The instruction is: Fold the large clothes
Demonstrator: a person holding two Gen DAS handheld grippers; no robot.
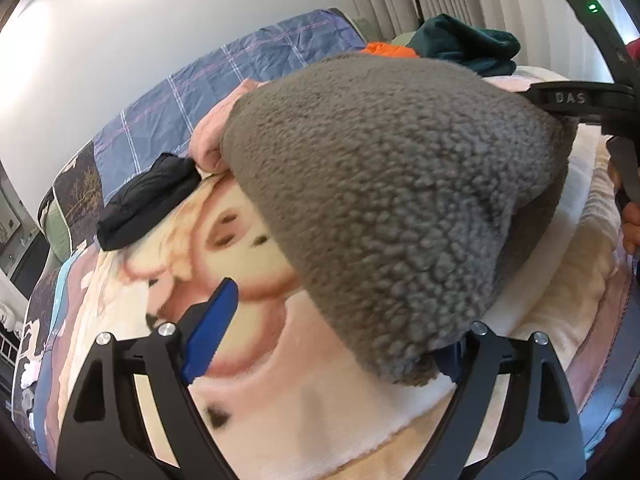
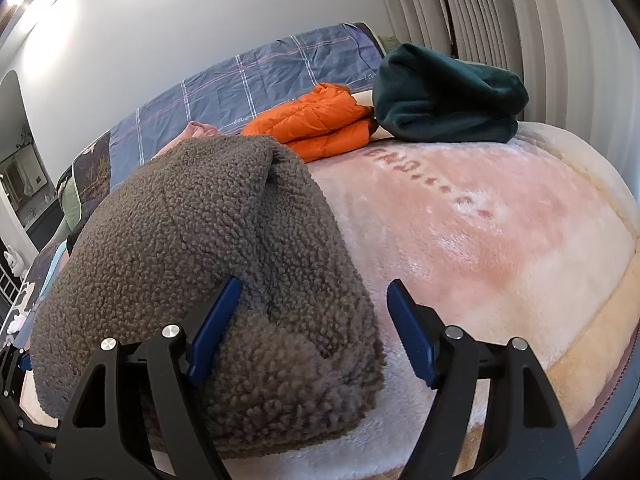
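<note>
Pink plush blanket (image 2: pixel 500 216) covers the bed, giving a broad soft surface for folding. One grey fleece garment (image 2: pixel 208 264) lies bundled at lower left of the right view, apparently already folded over. Right gripper (image 2: pixel 314 328) stands spread, straddling its edge, gripping nothing. Left gripper (image 1: pixel 340 336) looks parted too, though fleece hides its right finger. Behind, three more garments wait: one orange jacket (image 2: pixel 316 120), one dark green garment (image 2: pixel 444 100), one black garment (image 1: pixel 148 200).

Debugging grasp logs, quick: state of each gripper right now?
Left gripper: open, grey fleece garment draped over one finger.
Right gripper: open, one finger on the fleece.
</note>
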